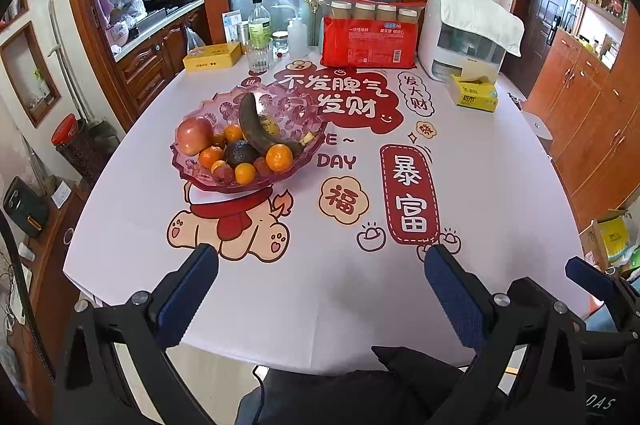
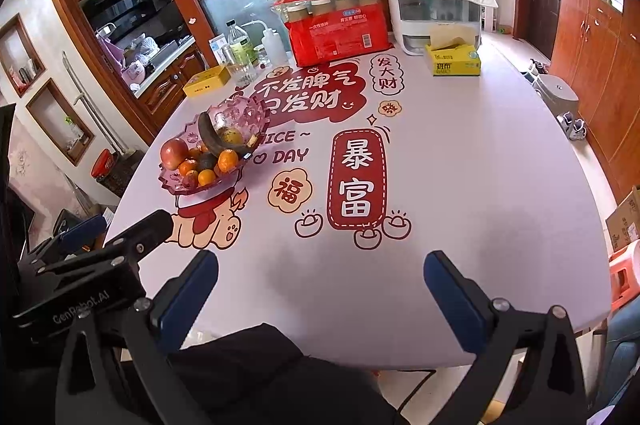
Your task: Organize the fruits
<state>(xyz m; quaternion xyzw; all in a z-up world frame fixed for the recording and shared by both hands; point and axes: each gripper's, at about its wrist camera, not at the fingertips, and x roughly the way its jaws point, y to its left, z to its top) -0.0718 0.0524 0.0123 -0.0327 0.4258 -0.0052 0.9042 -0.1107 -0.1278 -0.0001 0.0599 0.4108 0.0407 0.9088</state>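
Left wrist view: the left gripper (image 1: 320,285) hangs over the near edge of the table (image 1: 500,193), its blue, textured pads spread wide with nothing between them. The smooth white table cover carries red cartoon print, with "DAY" readable. Ahead and left sits the fruit bowl (image 1: 300,117), pink translucent plastic with a scalloped rim, well apart from the gripper. It holds a red apple (image 1: 195,136), a dark bruised banana (image 1: 256,129), a black avocado (image 1: 240,152) and several small oranges (image 1: 279,157). Only here do the bumpy lychees (image 1: 222,174) at the bowl's front show.

Right wrist view: the right gripper (image 2: 320,285) is likewise spread wide and empty. The left gripper's black body reads "GenRobot.AI". Fuller print shows: "ICE ~" above "DAY". A yellow tissue box (image 2: 454,61) stands beside a white appliance (image 2: 436,13)
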